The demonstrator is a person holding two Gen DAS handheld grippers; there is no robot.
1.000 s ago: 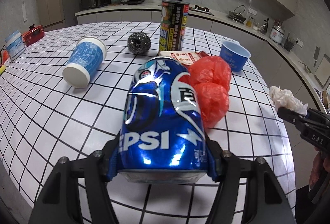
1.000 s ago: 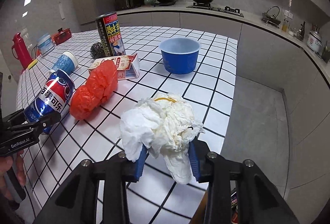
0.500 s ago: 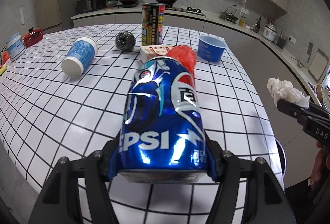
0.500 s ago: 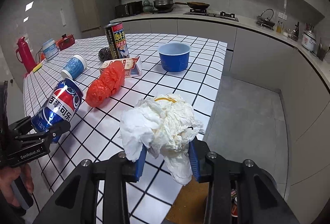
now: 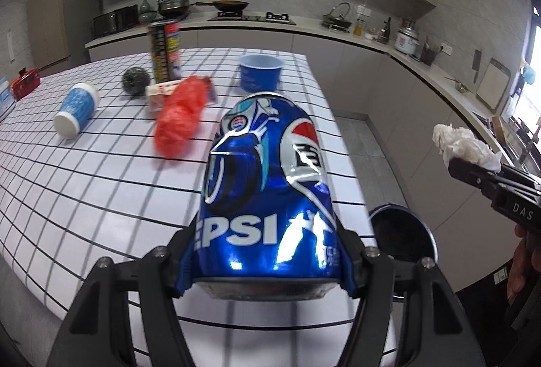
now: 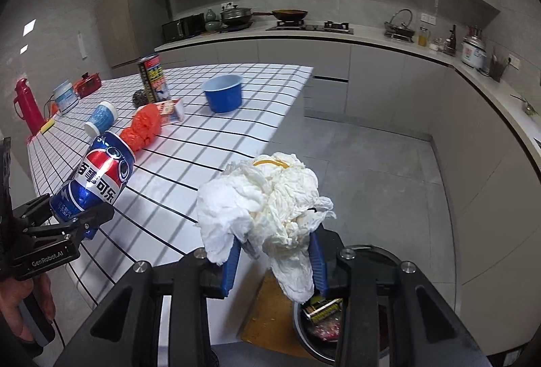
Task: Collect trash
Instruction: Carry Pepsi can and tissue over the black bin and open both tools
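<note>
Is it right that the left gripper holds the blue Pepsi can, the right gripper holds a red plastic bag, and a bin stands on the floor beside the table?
Not quite. The right gripper holds a crumpled white tissue wad, as the right wrist view shows; the red plastic bag lies on the table. The rest stands: the left gripper holds the Pepsi can, and the bin stands on the floor beside the table.
</note>
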